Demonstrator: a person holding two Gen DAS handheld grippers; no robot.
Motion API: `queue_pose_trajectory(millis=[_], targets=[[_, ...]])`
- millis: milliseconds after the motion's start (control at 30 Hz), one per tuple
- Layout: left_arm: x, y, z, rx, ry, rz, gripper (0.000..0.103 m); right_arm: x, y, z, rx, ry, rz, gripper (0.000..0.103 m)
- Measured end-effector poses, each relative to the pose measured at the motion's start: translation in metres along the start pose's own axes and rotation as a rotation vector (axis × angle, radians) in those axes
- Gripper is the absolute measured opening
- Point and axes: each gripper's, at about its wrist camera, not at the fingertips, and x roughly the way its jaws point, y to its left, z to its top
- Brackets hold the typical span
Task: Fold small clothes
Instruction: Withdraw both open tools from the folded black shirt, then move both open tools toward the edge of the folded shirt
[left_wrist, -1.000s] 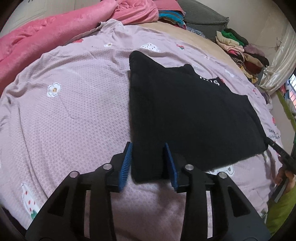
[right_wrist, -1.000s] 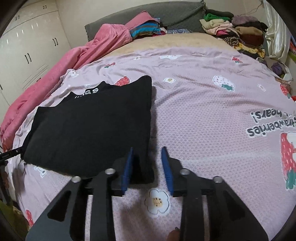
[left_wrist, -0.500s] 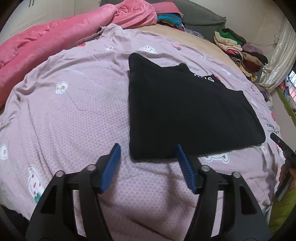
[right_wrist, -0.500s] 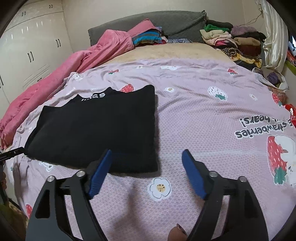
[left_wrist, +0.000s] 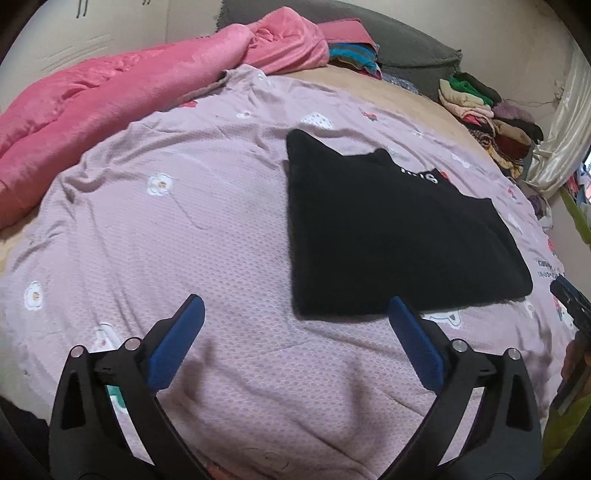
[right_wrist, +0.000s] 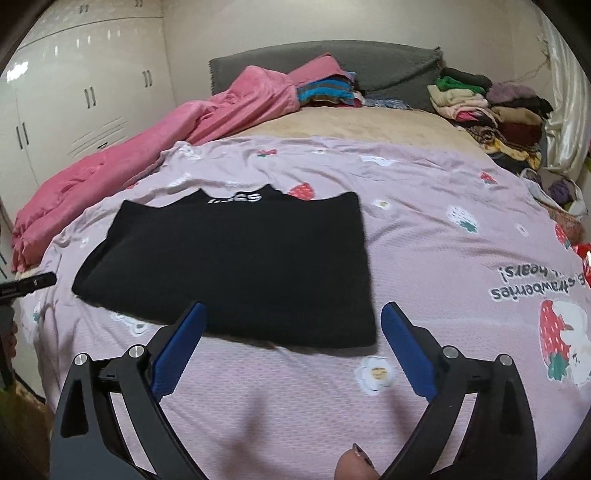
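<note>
Black folded garment (left_wrist: 391, 236) flat on bedspread (left_wrist: 184, 221), just beyond left claw (left_wrist: 295, 325) and right claw (right_wrist: 291, 325), both opening, empty

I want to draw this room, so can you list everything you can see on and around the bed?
Black top: one, black with white letters, folded flat on the sheet.
Sheet: one, lilac with strawberries and flowers, spread over the bed.
Pink blanket: one, pink, bunched along the bed's far side.
Striped clothes: small heap, blue and teal, by the headboard.
Clothes pile: one, mixed colours, far corner.
Headboard: one, grey.
Wardrobe: white doors, beside the bed.
Curtain: cream, far corner.
Left gripper: blue-padded jaws opening, nothing between them.
Right gripper: the same.
</note>
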Motion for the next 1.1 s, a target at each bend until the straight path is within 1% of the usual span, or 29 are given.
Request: queue_pose_trajectory(millis=[233, 467, 867, 1100], targets=[[-0.009, 0.009, 0.004, -0.012, -0.024, 0.028, 0.093, 0.0, 0.037, 0.007, -0.066, -0.011, 0.047, 0.096], [-0.013, 0.019, 0.009, -0.012, -0.043, 0.092, 0.093, 0.002, 0.077, 0.014, -0.133, -0.019, 0.107, 0.096], [-0.013, 0.039, 0.019, -0.053, -0.053, 0.126, 0.093, 0.014, 0.146, 0.015, -0.275, -0.01, 0.198, 0.096], [-0.003, 0.04, 0.029, -0.039, -0.038, 0.147, 0.093, 0.029, 0.187, 0.011, -0.369, -0.001, 0.226, 0.097]])
